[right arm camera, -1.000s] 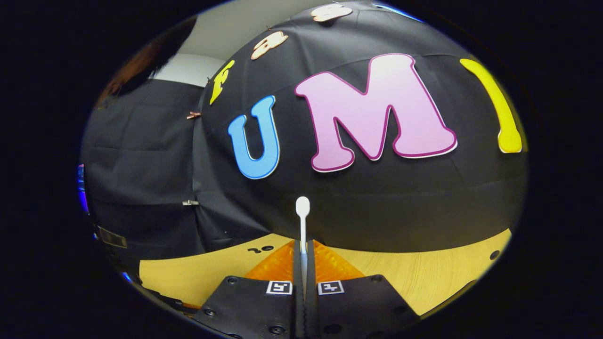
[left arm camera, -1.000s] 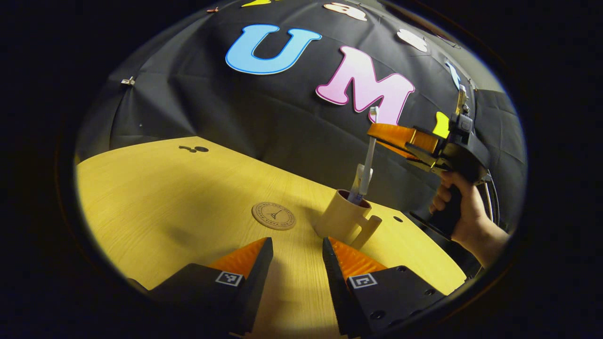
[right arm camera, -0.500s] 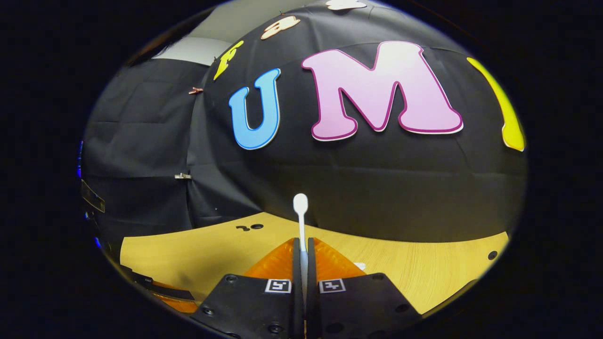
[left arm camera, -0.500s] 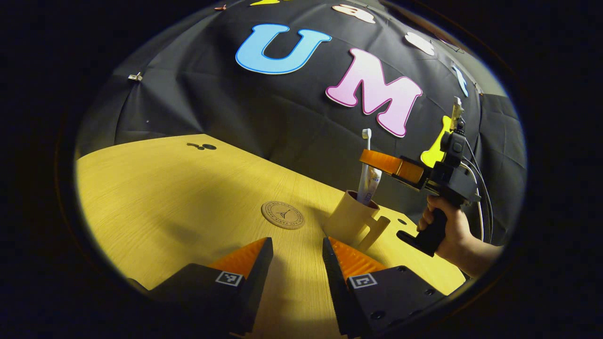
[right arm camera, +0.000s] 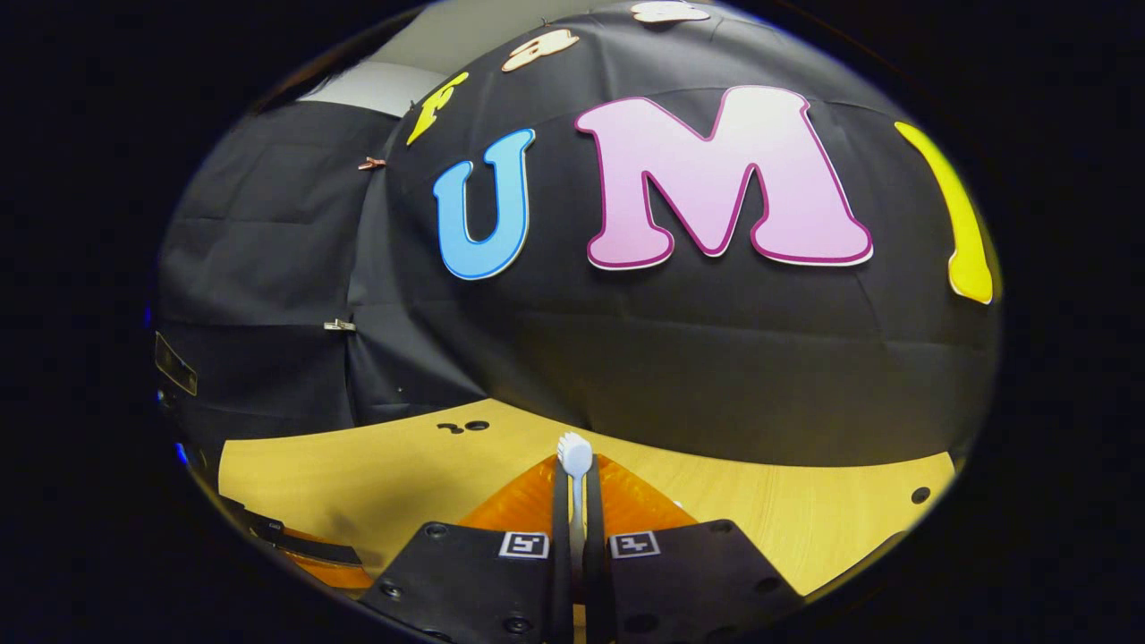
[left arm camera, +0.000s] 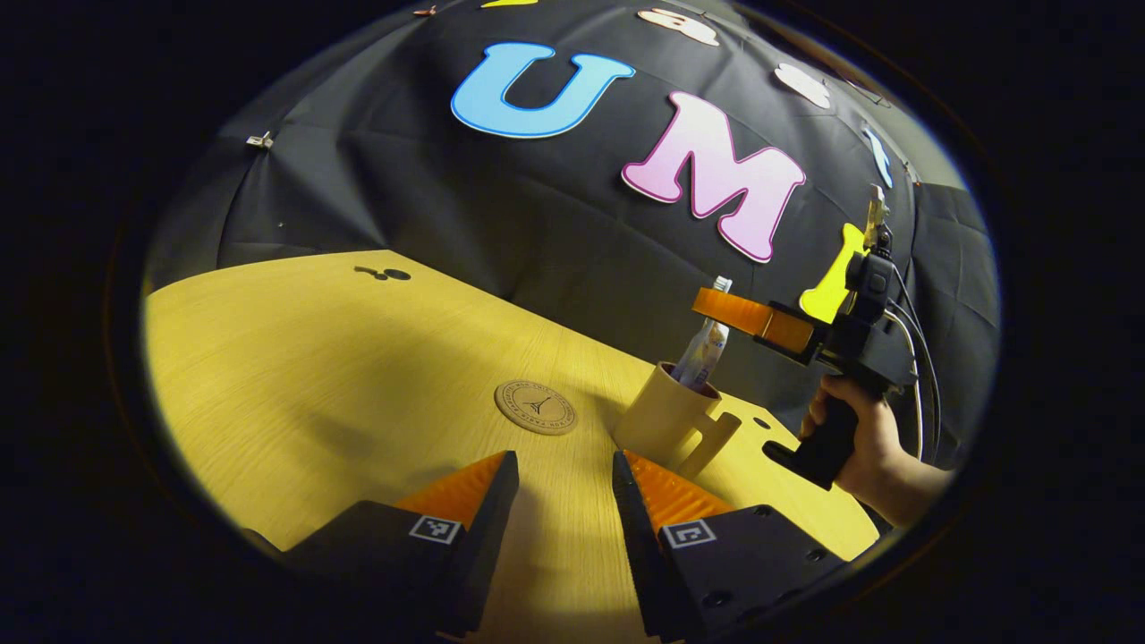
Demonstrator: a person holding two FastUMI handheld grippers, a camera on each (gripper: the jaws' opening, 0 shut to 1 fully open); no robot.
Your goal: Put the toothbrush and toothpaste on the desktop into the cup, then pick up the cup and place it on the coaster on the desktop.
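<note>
Right gripper (right arm camera: 573, 501) is clamped on the toothbrush (right arm camera: 574, 456), bristle head poking just above the fingertips, directly over the cup (left arm camera: 666, 417). Toothpaste (left arm camera: 703, 355) stands tilted inside the cup. Coaster (left arm camera: 535, 407) lies on the counter (left arm camera: 295, 376) just beside the cup. Left gripper (left arm camera: 559, 501) hangs with fingers apart, holding nothing, above the counter near the cup.

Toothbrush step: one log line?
toothbrush between right gripper jaws, above cup | toothpaste in cup | left gripper open | coaster bare

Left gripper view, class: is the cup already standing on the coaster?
No, the cup stands on the bare desktop beside the round coaster, with a gap between them.
</note>
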